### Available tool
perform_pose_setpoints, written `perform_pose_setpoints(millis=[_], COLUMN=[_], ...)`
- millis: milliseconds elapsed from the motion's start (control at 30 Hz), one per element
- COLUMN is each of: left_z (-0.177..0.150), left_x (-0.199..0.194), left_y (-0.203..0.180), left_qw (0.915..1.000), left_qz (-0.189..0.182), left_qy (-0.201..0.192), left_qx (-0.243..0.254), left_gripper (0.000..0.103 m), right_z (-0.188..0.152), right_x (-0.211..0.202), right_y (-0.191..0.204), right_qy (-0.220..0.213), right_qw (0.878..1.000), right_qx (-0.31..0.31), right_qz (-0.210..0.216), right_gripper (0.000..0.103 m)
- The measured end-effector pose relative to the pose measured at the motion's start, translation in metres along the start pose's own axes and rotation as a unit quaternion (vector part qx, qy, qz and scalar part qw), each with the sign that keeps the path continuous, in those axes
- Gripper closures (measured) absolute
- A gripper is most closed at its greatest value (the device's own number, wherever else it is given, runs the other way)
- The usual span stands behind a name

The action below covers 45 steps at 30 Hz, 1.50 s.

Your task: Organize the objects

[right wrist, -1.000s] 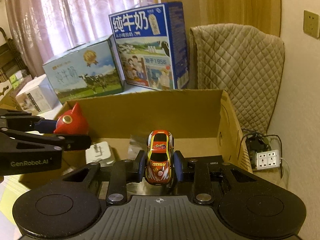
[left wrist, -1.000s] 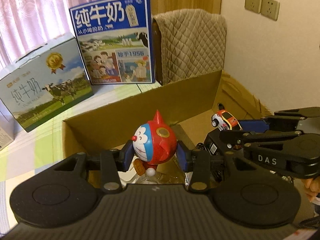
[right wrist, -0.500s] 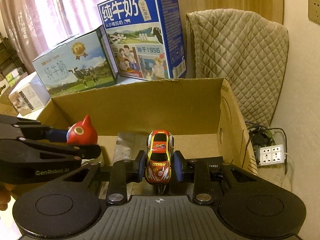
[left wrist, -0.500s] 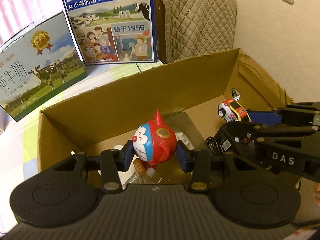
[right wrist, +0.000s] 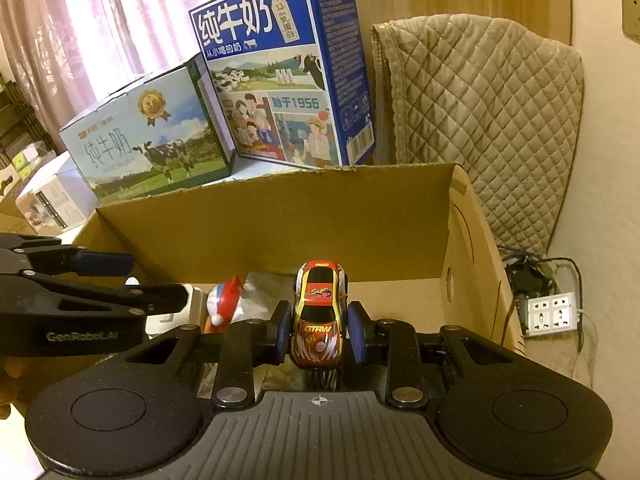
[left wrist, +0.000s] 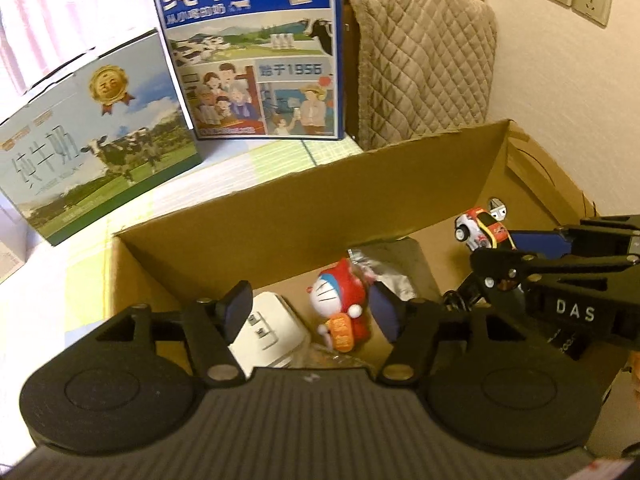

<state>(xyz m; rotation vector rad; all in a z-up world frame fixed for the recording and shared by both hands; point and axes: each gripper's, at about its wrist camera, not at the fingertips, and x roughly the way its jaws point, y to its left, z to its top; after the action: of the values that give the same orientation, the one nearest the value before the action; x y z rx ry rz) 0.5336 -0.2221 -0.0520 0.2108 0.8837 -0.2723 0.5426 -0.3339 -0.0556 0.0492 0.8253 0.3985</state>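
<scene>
A red and blue cat figure (left wrist: pixel 340 312) lies loose on the floor of the open cardboard box (left wrist: pixel 320 208), below and between the spread fingers of my left gripper (left wrist: pixel 310 309), which is open and touches nothing. In the right wrist view the same figure (right wrist: pixel 226 304) sits low in the box (right wrist: pixel 280 220), under the left gripper (right wrist: pixel 156 276). My right gripper (right wrist: pixel 320 332) is shut on a red and yellow toy car (right wrist: pixel 320 312), held nose-up above the box's right half. The left wrist view shows that car (left wrist: pixel 478 230) in the right gripper (left wrist: pixel 496 246).
Inside the box lie a white plug block (left wrist: pixel 268 332) and a silver foil packet (left wrist: pixel 380 268). Two milk cartons (right wrist: pixel 280 80) (right wrist: pixel 140 148) stand behind the box. A quilted cover (right wrist: pixel 480 120) drapes at the right, with a power strip (right wrist: pixel 552 314) on the floor.
My left gripper has opened and let go of the cat figure, which dropped to the box floor. Both grippers have tipped further over the box; the right one still holds the car.
</scene>
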Motion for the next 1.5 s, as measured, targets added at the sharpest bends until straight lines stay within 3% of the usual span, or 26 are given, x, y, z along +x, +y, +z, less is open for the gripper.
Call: perform_pose_setpoints(millis=[267, 400, 533, 833, 1067, 1500], left_z=[-0.004, -0.005, -0.007, -0.013, -0.018, -0.052], left_x=[-0.012, -0.021, -0.031, -0.063, -0.094, -0.144], left_y=[0.011, 0.015, 0.015, 0.014, 0.009, 0.002], left_qw=[0.9998, 0.9994, 0.9988, 0.9977, 0.9957, 0.9914], left_qz=[0.014, 0.021, 0.031, 0.033, 0.036, 0.063], left_qy=[-0.009, -0.019, -0.028, -0.049, -0.078, -0.112], left_qx=[-0.012, -0.022, -0.024, -0.034, -0.033, -0.026], left_gripper=[0.029, 0.021, 0.014, 0.001, 0.001, 0.001], right_z=[0.004, 0.008, 0.009, -0.006, -0.016, -0.041], right_x=[0.002, -0.003, -0.01, -0.045, -0.075, -0.112], right_y=[0.002, 0.0, -0.002, -0.002, 0.001, 0.011], right_qy=[-0.006, -0.04, -0.059, -0.076, -0.095, -0.098], right_qw=[1.0, 0.999, 0.998, 0.996, 0.995, 0.994], right_qx=[0.002, 0.021, 0.033, 0.035, 0.028, 0.041], right_qz=[0.0, 0.0, 0.009, 0.028, 0.013, -0.019], right_gripper=[0.076, 0.075, 0.049, 0.038, 0.027, 0.023])
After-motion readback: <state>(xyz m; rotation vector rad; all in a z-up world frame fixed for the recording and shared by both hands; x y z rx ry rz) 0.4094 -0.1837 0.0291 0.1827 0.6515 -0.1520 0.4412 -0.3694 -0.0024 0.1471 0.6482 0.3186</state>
